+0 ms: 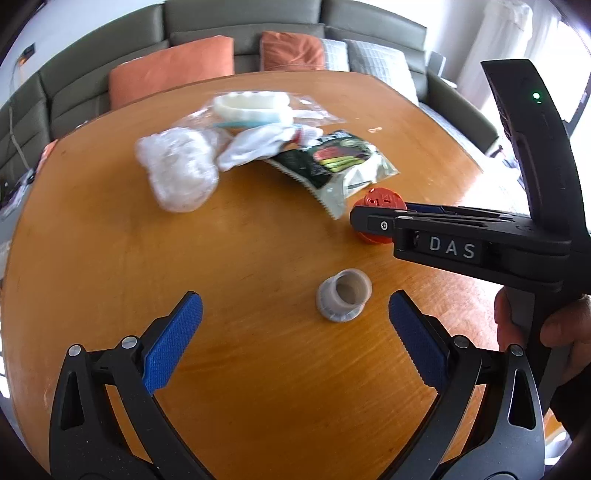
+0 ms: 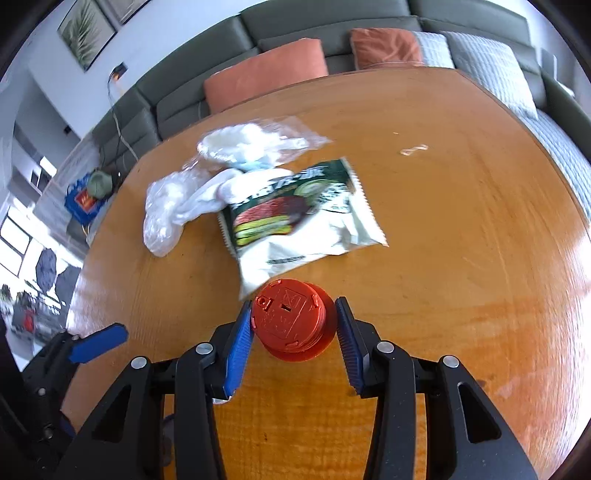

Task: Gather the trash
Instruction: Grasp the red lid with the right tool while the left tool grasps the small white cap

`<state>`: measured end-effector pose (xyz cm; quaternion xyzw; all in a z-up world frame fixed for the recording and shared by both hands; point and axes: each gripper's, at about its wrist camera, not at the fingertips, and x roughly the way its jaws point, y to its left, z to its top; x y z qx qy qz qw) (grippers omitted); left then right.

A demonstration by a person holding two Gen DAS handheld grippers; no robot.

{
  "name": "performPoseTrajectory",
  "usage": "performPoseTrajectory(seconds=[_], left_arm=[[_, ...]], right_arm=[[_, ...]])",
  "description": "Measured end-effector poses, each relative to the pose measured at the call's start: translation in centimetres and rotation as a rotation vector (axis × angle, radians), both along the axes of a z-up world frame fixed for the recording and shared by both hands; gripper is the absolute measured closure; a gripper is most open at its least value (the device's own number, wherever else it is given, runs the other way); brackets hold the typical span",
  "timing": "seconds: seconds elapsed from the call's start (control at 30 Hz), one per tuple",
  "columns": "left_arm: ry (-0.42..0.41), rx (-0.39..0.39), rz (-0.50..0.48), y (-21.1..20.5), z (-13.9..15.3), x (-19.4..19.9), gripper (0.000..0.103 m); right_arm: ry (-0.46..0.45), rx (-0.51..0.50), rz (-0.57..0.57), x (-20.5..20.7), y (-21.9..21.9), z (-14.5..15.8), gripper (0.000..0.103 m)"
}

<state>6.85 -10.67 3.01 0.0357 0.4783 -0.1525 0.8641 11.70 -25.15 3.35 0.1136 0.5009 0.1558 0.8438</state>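
Note:
A pile of trash lies on the round wooden table (image 1: pixel 110 258): a green and white snack wrapper (image 1: pixel 332 162) (image 2: pixel 295 221), crumpled clear plastic (image 1: pixel 177 170) (image 2: pixel 162 218), a white tissue (image 1: pixel 255 147) (image 2: pixel 207 195) and a clear bag (image 1: pixel 255 107) (image 2: pixel 251 144) holding a white ring. An orange plastic spool (image 2: pixel 291 321) (image 1: pixel 380 197) stands in front of the wrapper, with my right gripper (image 2: pixel 291 310) (image 1: pixel 369 221) closed around it, both blue pads at its sides. My left gripper (image 1: pixel 295 299) is open above the table, and a small grey spool (image 1: pixel 343 301) stands just beyond its right finger.
A small pale scrap (image 2: pixel 413 149) lies on the table's far right. A grey sofa (image 1: pixel 243 22) with orange cushions (image 1: pixel 173 70) wraps around behind the table. A person's hand (image 1: pixel 546 325) holds the right gripper's handle. The left gripper's blue pad (image 2: pixel 99 343) shows at the lower left.

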Motion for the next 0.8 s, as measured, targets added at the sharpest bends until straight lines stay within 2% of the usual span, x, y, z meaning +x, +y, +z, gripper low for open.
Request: performPoseTrajectory(seconds=[0.07,0.13,0.2,0.23,0.3,0.33,0.4,0.53,0.8], left_arm=[[-0.008,-0.007,-0.024,-0.8,-0.1,0.3,0.006],[-0.005,-0.015,-0.042,-1.3,-0.3,0.5,0.013],[0.013,-0.023,-0.059,-1.8,-0.9,0.8,0.029],[0.020,-0.022,-0.062,-1.9,-1.1,0.8,0.033],[0.030,-0.025,-0.077,-2.2,-1.6,0.8,0.048],[0.033,-0.026,-0.082,-2.3,-1.8,0.8,0.052],[0.034,-0.035,-0.105,-2.4,-2.0,0.8,0.072],[0.039,-0.085,-0.127,-1.8,-1.8,0.3,0.073],[0.008,-0.110,-0.089,1.1,-0.4,-1.5,0.073]], right_arm=[[0.001,0.004,-0.016,-0.3,-0.9,0.1,0.058],[0.005,0.010,-0.033,-0.7,-1.8,0.2,0.058],[0.010,0.028,-0.048,-1.0,-2.5,0.3,0.058],[0.014,0.039,-0.057,-1.1,-2.8,0.3,0.058],[0.018,0.049,-0.069,-1.4,-3.2,0.3,0.058],[0.017,0.046,-0.071,-1.5,-3.2,0.3,0.058],[0.014,0.042,-0.071,-1.7,-3.0,0.7,0.058],[0.001,0.038,-0.063,-2.0,-2.2,1.4,0.058],[-0.025,0.027,-0.016,-3.6,0.9,3.2,0.058]])
